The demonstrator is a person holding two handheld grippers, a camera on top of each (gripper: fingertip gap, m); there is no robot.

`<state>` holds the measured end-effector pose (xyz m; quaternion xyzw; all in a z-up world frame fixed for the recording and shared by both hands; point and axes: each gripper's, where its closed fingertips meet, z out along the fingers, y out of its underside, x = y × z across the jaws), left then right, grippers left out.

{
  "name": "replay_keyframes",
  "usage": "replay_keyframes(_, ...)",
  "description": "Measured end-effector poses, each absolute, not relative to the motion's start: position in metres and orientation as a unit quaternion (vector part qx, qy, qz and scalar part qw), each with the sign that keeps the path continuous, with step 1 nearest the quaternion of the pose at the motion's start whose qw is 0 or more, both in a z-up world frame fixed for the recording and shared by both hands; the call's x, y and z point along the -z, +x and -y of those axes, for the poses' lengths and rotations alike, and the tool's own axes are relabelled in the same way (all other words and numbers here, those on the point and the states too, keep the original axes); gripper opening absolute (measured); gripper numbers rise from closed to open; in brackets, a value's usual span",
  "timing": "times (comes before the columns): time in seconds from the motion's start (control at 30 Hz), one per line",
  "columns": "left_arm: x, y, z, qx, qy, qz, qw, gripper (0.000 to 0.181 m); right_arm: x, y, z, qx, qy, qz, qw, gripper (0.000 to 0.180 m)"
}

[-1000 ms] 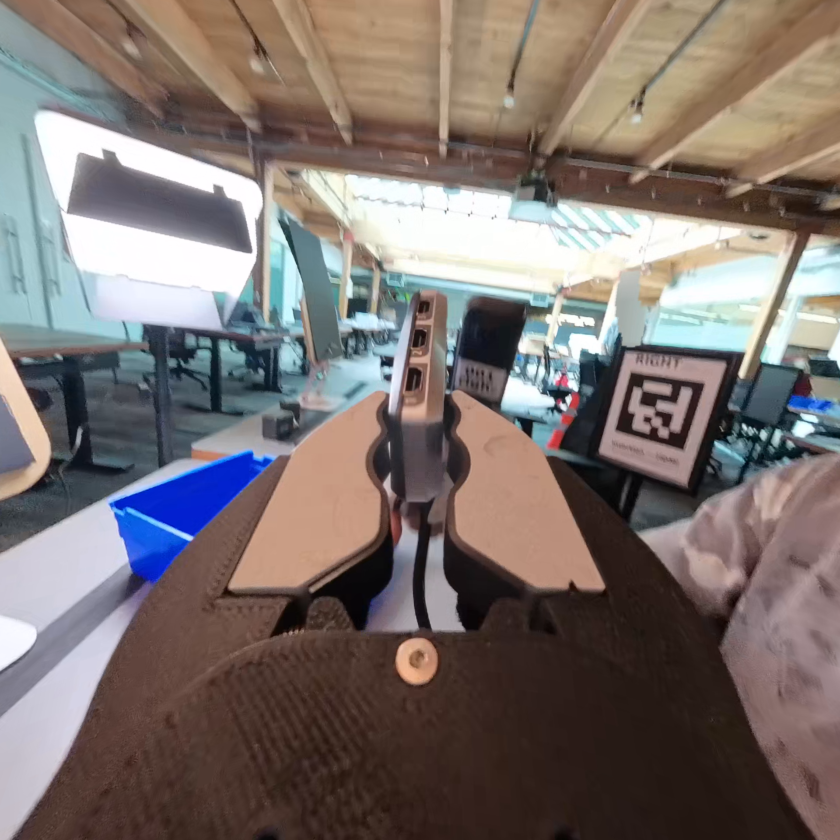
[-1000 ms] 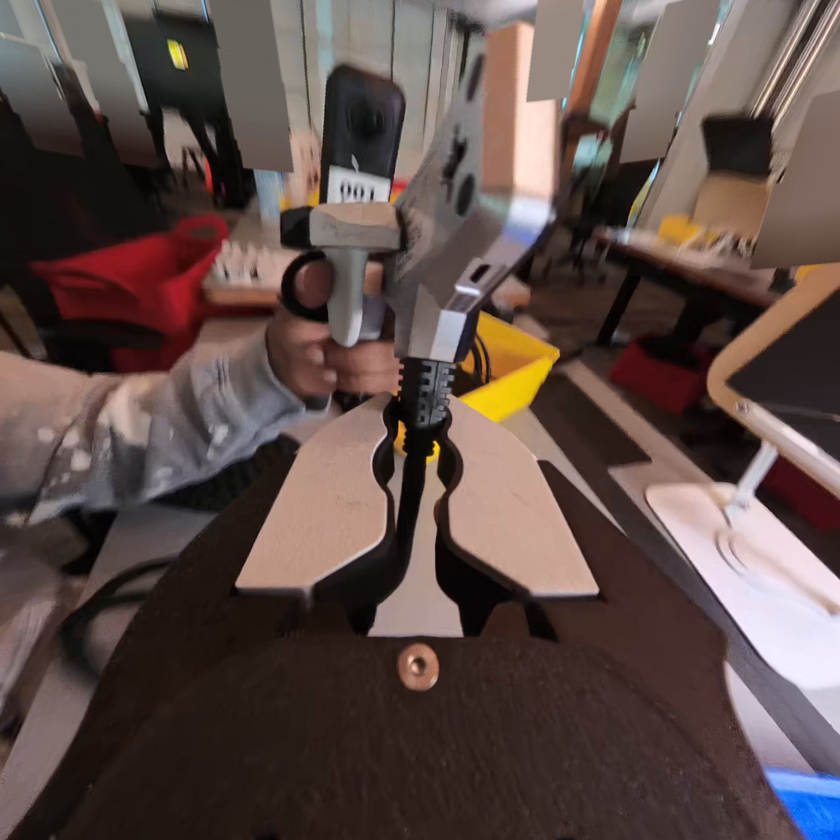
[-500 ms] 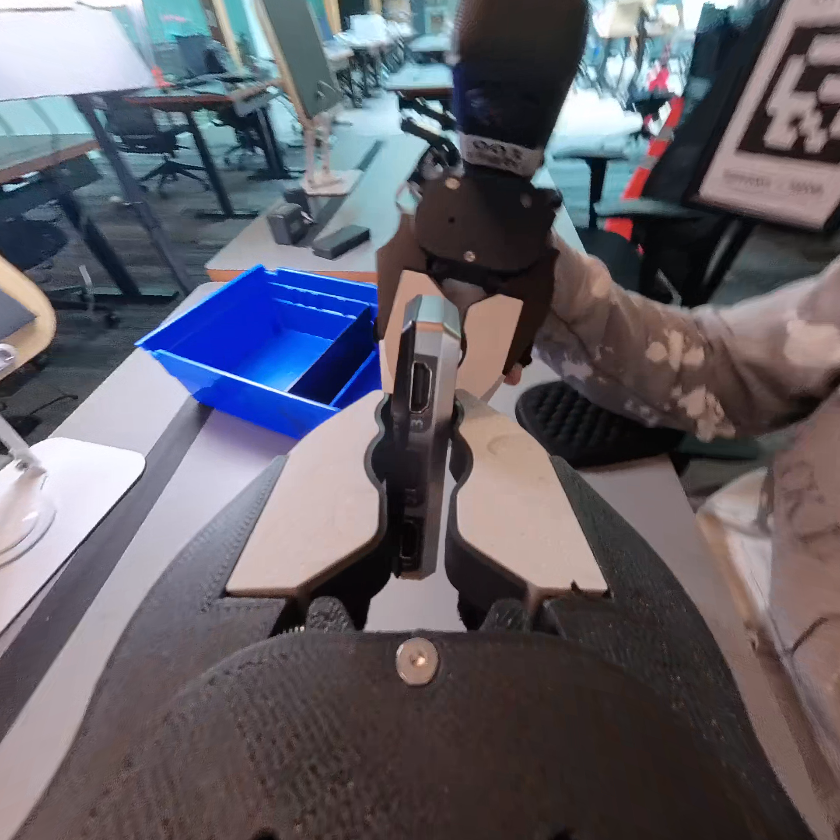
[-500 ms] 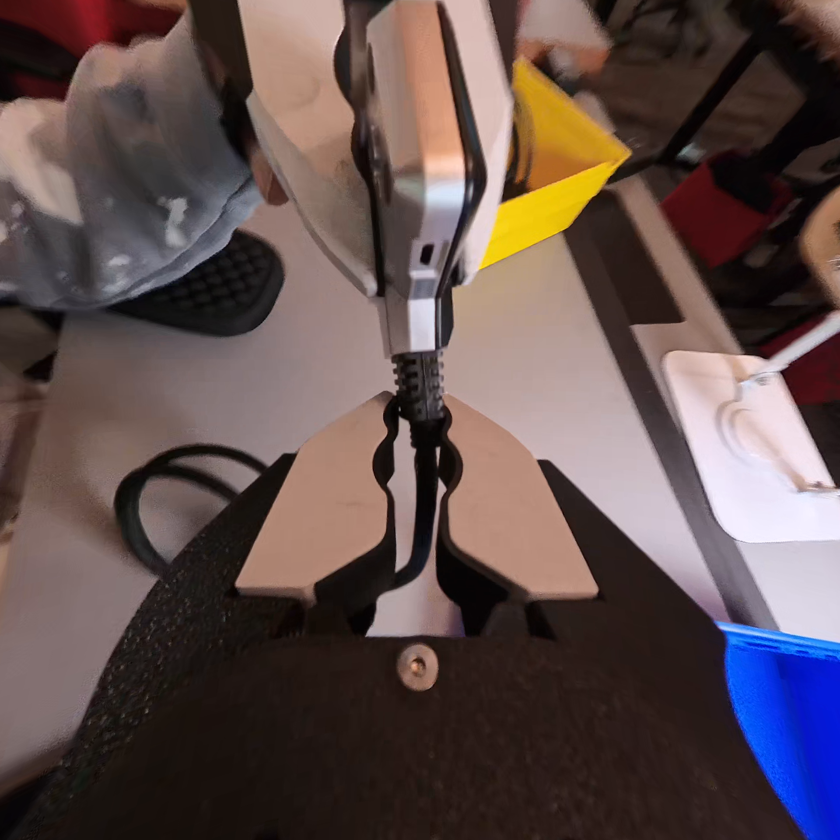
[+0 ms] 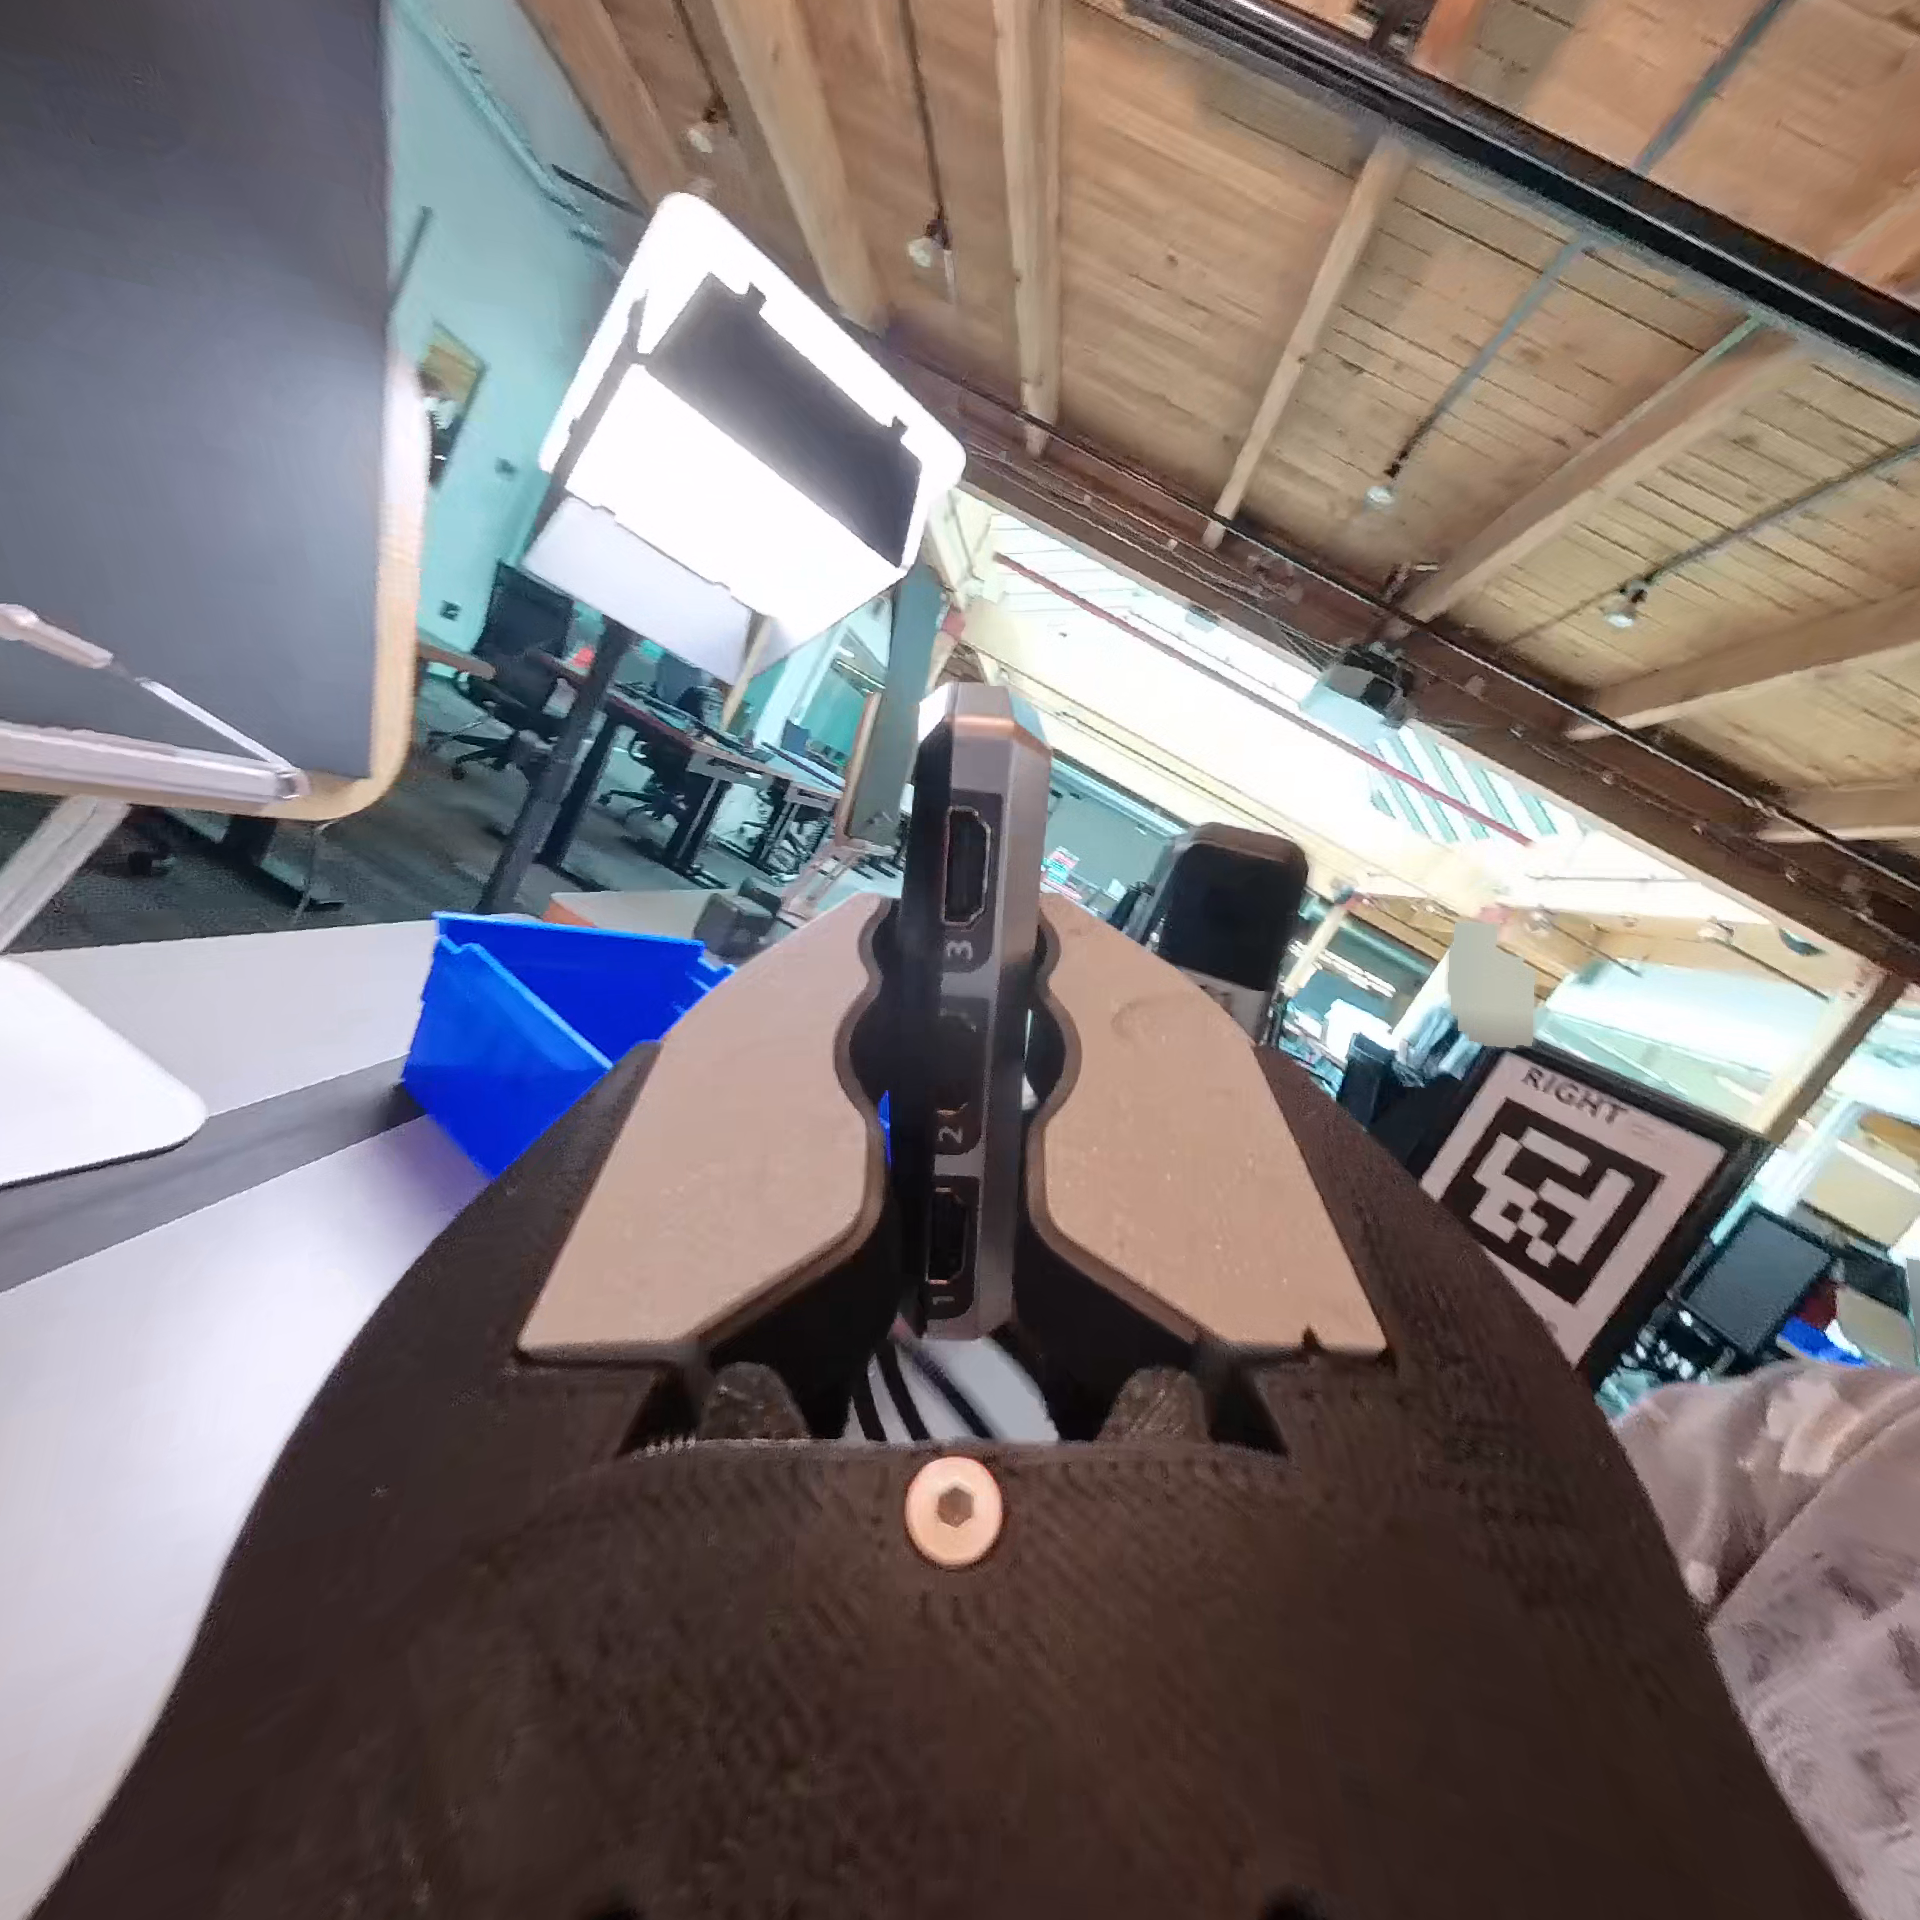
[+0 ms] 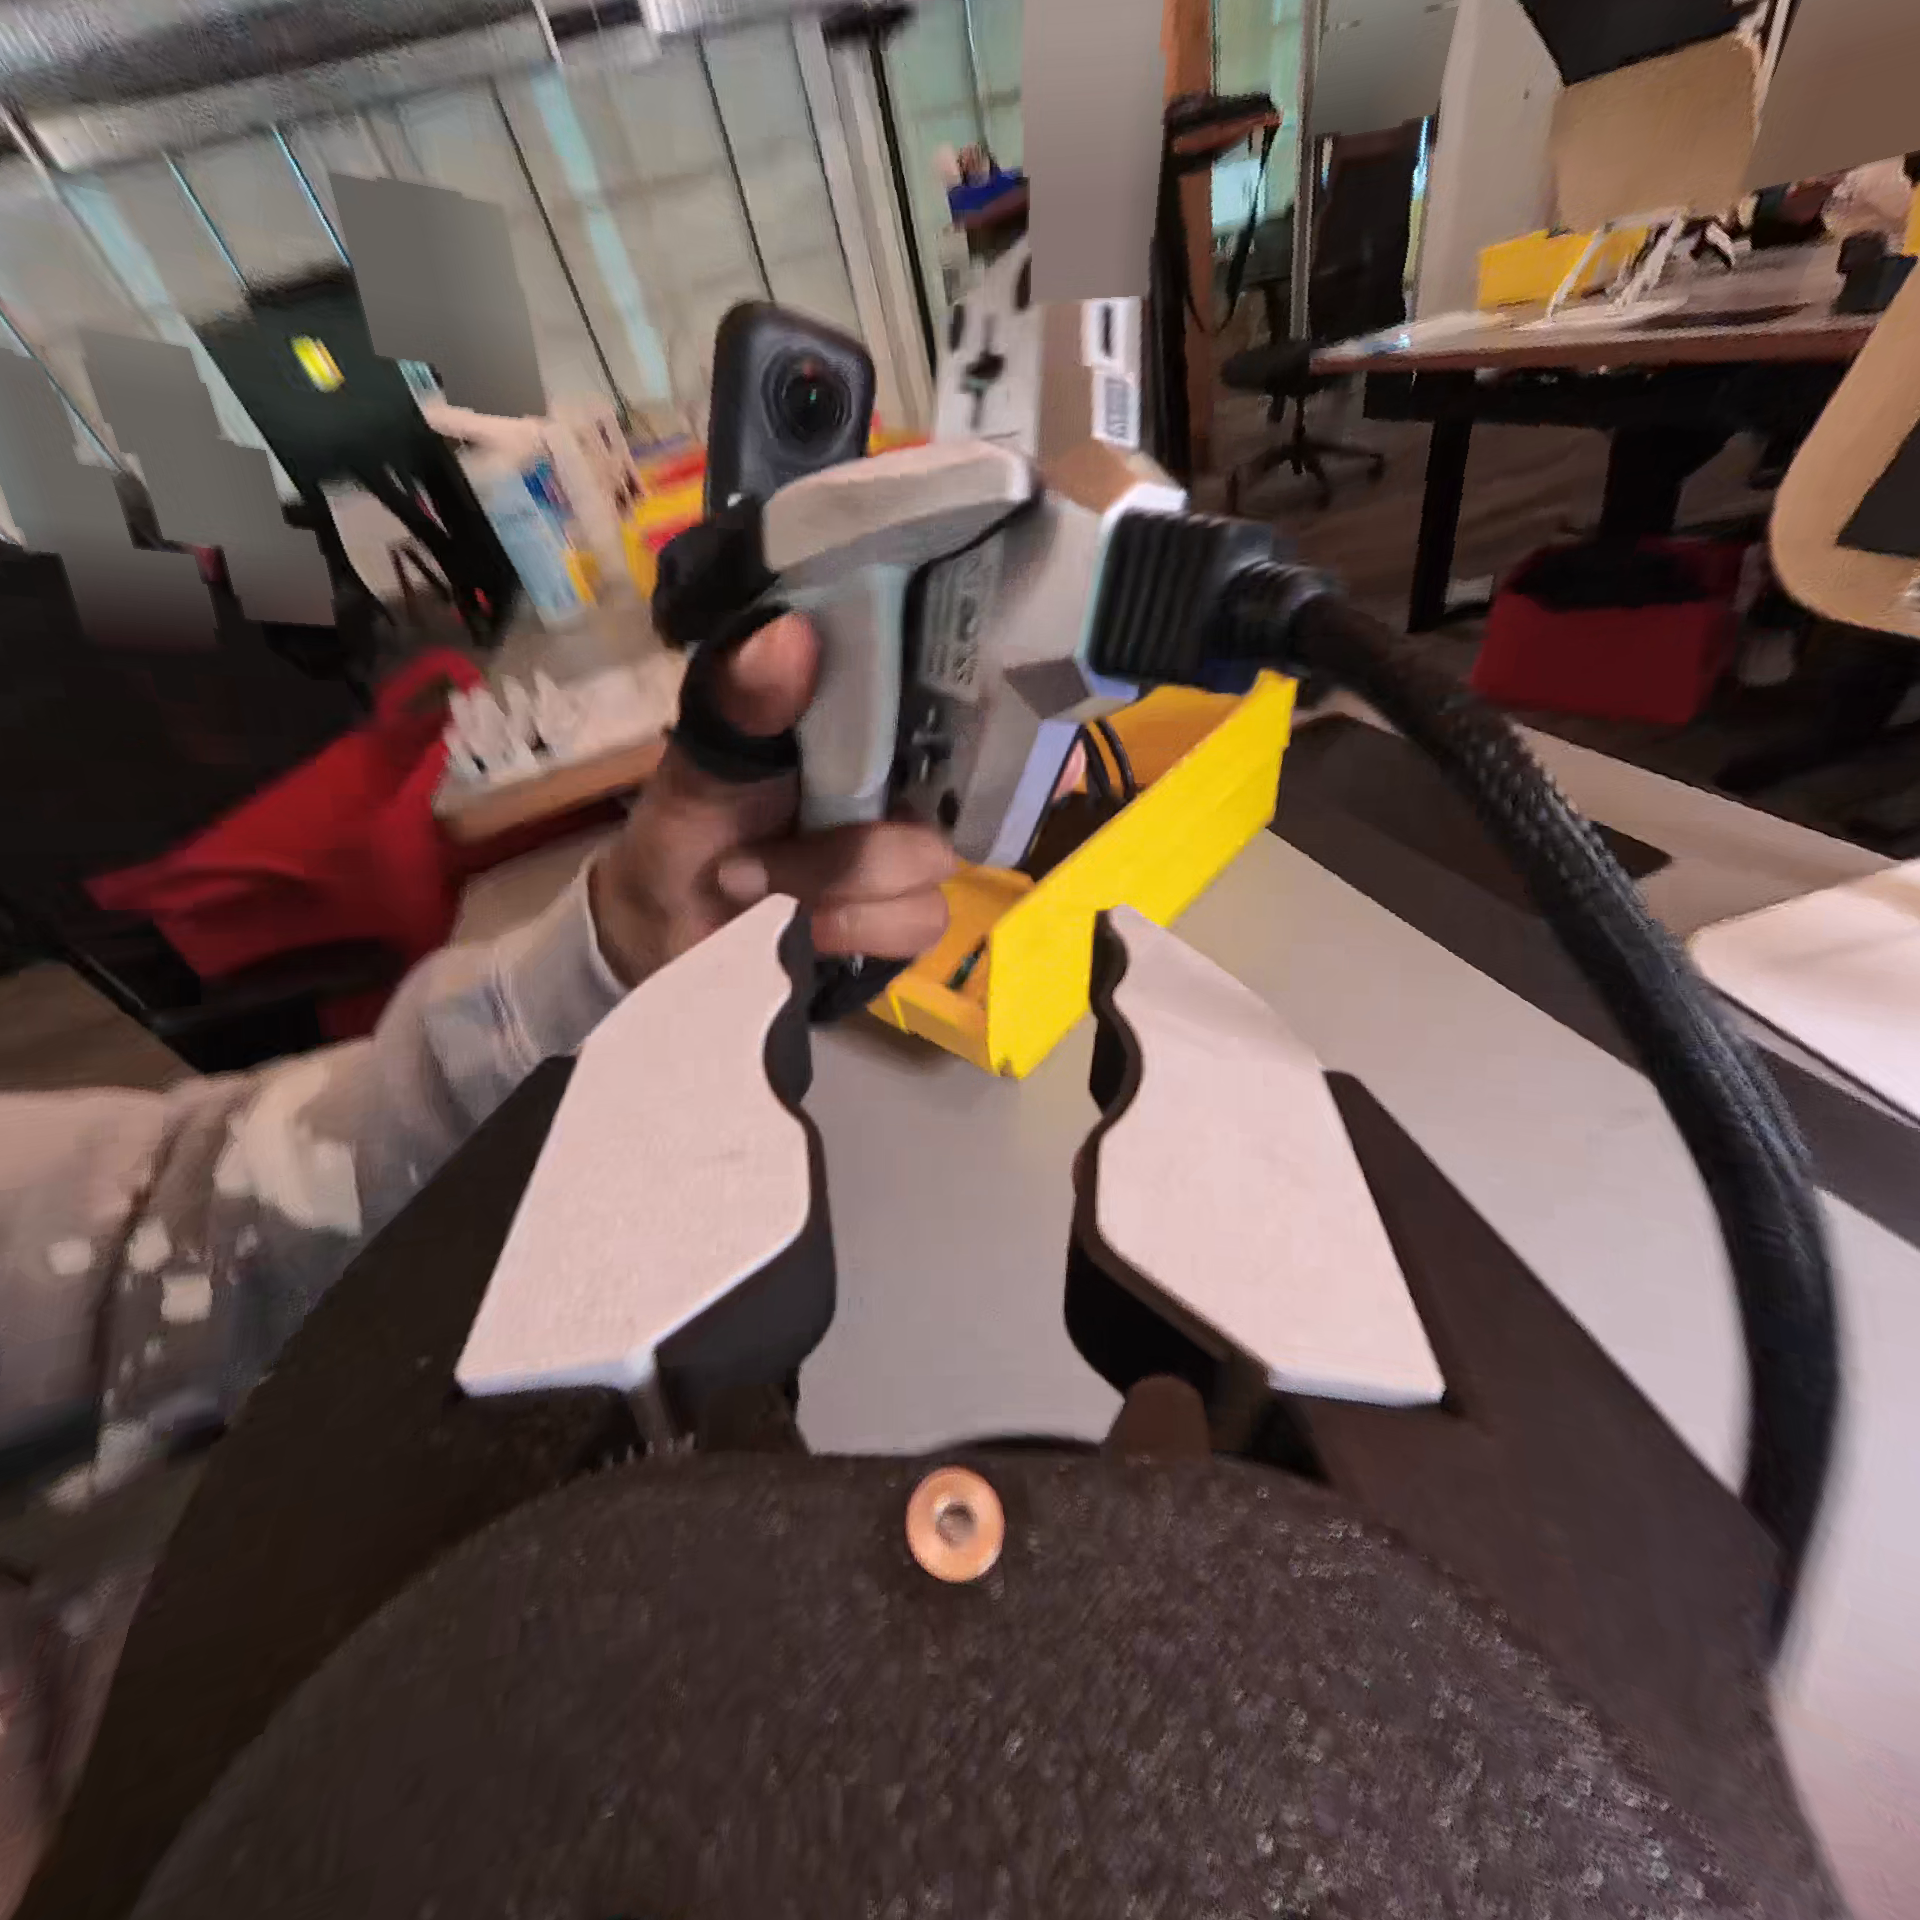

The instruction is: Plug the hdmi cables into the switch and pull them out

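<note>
Open workshop, grey surface (image 6: 1403, 1039). Left hand-held gripper (image 5: 961, 925) clamped on switch (image 5: 971, 831), ports exposed for plugging. Right hand-held gripper (image 6: 951, 925) spread wide, empty; black cable (image 6: 1662, 987) plugged in.

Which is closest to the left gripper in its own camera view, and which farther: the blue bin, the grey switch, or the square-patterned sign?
1. Switch, clamped between the left gripper fingers.
2. Blue bin, on the table to the left.
3. Patterned sign, standing well behind on the right.

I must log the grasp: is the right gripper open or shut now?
Open. The right gripper shows a wide gap between its fingers, with only bare table there.
</note>
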<state>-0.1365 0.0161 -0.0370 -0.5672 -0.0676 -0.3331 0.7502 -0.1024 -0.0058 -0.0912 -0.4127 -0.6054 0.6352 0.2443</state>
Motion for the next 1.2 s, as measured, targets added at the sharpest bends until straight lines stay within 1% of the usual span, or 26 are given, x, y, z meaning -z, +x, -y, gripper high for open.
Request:
replay_keyframes(0.07,0.033,-0.118,-0.018,0.336,-0.573,0.042,0.747,0.023,0.074,-0.104,0.004,-0.687,-0.398,0.552,0.255,0.056)
replay_keyframes(0.17,0.027,-0.093,-0.023,0.348,-0.577,0.014,0.739,0.024,0.047,-0.091,-0.010,-0.732,-0.380,0.504,0.257,0.053)
replay_keyframes(0.27,0.023,-0.074,-0.025,0.366,-0.568,-0.014,0.737,0.025,0.034,-0.078,-0.019,-0.752,-0.362,0.492,0.250,0.036)
replay_keyframes(0.37,0.016,-0.062,-0.021,0.402,-0.549,-0.032,0.732,0.027,0.028,-0.069,-0.018,-0.749,-0.337,0.507,0.261,0.025)
replay_keyframes(0.47,0.014,-0.057,-0.017,0.407,-0.551,-0.046,0.727,0.028,0.024,-0.065,-0.015,-0.750,-0.327,0.512,0.261,0.025)
replay_keyframes(0.5,0.014,-0.057,-0.017,0.403,-0.553,-0.047,0.728,0.028,0.024,-0.065,-0.013,-0.750,-0.325,0.513,0.262,0.030)
replay_keyframes(0.6,0.014,-0.053,-0.014,0.414,-0.555,-0.060,0.719,0.026,0.020,-0.061,-0.008,-0.761,-0.310,0.511,0.253,0.031)
replay_keyframes(0.63,0.017,-0.048,-0.015,0.421,-0.563,-0.066,0.708,0.027,0.022,-0.061,-0.007,-0.757,-0.309,0.518,0.252,0.037)
replay_keyframes(0.67,0.017,-0.047,-0.016,0.418,-0.563,-0.064,0.710,0.026,0.025,-0.063,-0.008,-0.749,-0.314,0.522,0.261,0.036)
replay_keyframes(0.7,0.018,-0.047,-0.017,0.410,-0.563,-0.066,0.715,0.026,0.027,-0.064,-0.010,-0.743,-0.314,0.527,0.268,0.030)
replay_keyframes(0.87,0.019,-0.044,-0.017,0.390,-0.578,-0.085,0.712,0.029,0.027,-0.060,-0.012,-0.729,-0.299,0.549,0.278,0.028)
replay_keyframes(0.9,0.017,-0.048,-0.015,0.382,-0.581,-0.084,0.713,0.033,0.024,-0.058,-0.016,-0.731,-0.298,0.545,0.282,0.027)
replay_keyframes(0.97,0.009,-0.067,-0.005,0.337,-0.588,-0.071,0.731,0.037,0.016,-0.052,-0.027,-0.730,-0.297,0.540,0.295,0.026)
replay_keyframes(1.07,0.005,-0.118,0.021,0.194,-0.640,-0.040,0.742,0.035,0.002,-0.038,-0.049,-0.720,-0.298,0.536,0.324,0.027)
replay_keyframes(1.13,0.012,-0.163,0.040,0.094,-0.696,-0.005,0.712,0.034,-0.007,-0.028,-0.061,-0.712,-0.297,0.538,0.341,0.027)
replay_keyframes(1.2,0.032,-0.219,0.060,-0.009,-0.769,0.037,0.638,0.035,-0.014,-0.021,-0.071,-0.707,-0.294,0.536,0.356,0.027)
